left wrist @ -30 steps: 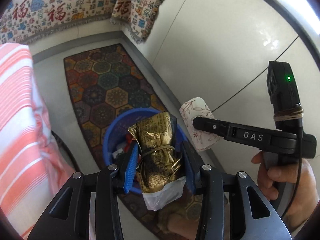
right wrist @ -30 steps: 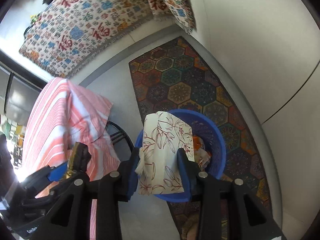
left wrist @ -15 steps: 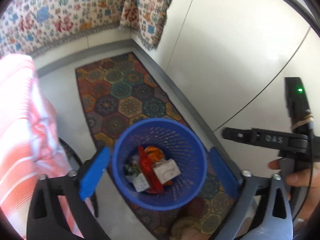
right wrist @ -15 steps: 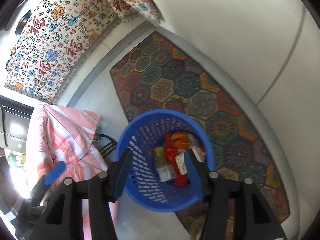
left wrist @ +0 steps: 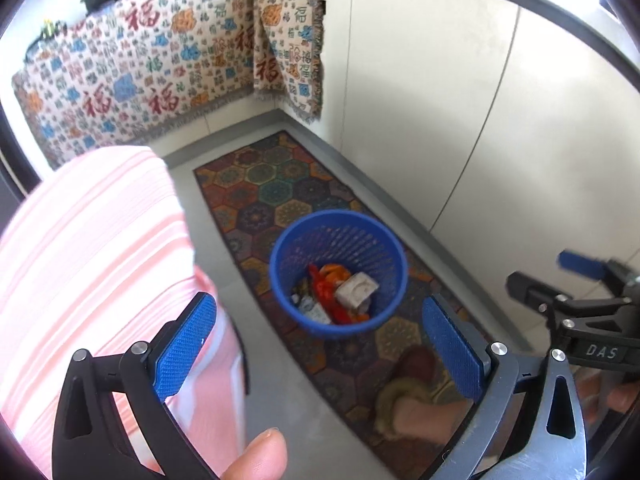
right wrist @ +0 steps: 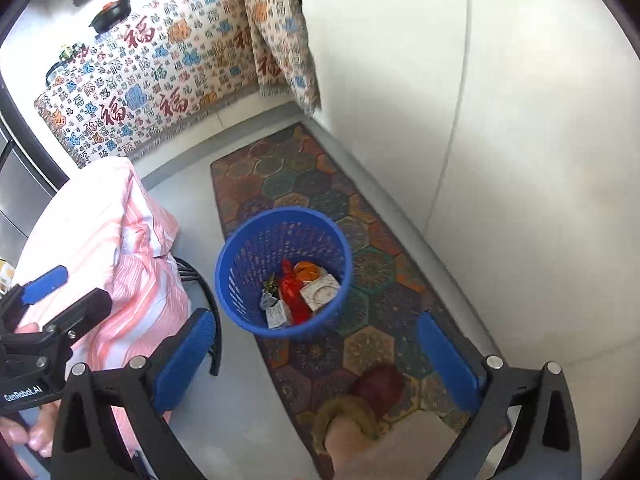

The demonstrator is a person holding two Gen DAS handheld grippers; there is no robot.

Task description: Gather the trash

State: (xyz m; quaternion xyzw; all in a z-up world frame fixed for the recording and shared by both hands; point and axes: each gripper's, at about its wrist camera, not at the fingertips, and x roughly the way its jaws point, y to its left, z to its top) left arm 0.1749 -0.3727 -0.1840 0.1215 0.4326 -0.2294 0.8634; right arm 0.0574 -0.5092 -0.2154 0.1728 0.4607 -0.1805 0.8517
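Both wrappers have dropped into the blue bin (left wrist: pixel 338 276). My left gripper (left wrist: pixel 320 344) and right gripper (right wrist: pixel 316 356) now gape empty above it. That load is done.

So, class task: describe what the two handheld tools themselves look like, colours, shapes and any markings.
Both are alike. The left tool has black angular arms with triangular cut-outs, silver bolts and textured blue pads. The right tool matches; its side reads "DAS" in the left view. The left one's body reads "GenRobot.AI" in the right view.
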